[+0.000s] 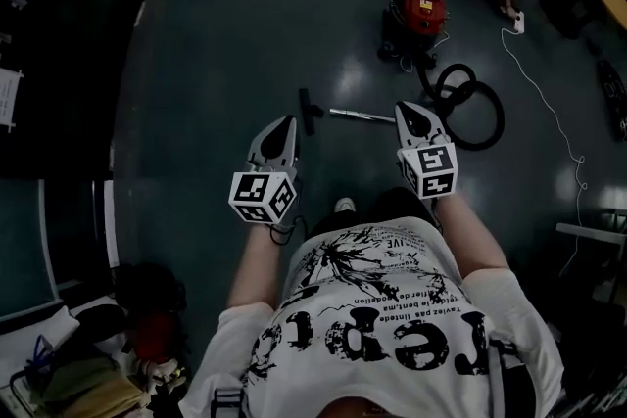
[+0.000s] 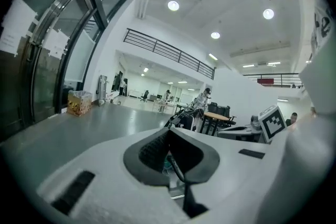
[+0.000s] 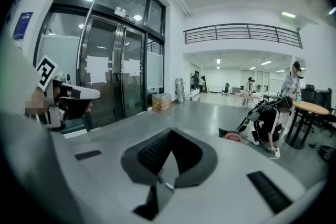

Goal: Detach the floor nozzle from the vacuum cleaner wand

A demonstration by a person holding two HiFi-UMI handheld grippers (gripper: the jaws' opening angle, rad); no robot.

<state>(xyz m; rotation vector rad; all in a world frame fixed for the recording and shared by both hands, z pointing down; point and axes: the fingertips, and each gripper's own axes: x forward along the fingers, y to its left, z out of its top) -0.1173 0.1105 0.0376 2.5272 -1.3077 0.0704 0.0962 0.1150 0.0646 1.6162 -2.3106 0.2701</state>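
Left gripper (image 1: 285, 124) and right gripper (image 1: 412, 113) hold their jaws together, empty. The black floor nozzle (image 1: 310, 111) lies beside the silver metal wand (image 1: 361, 116) (on the dark floor (image 1: 216, 64)).

Office hall, glass doors (image 3: 113, 71), mezzanine railing (image 3: 241, 34)

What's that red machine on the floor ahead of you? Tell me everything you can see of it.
That is the vacuum cleaner: a small red canister, plastic by its sheen, with a dark band across its top and a black base. It stands on the grey floor, some way ahead of the person. A black hose lies in loops beside it, on the nearer side; where the hose joins the body is too dark to tell.
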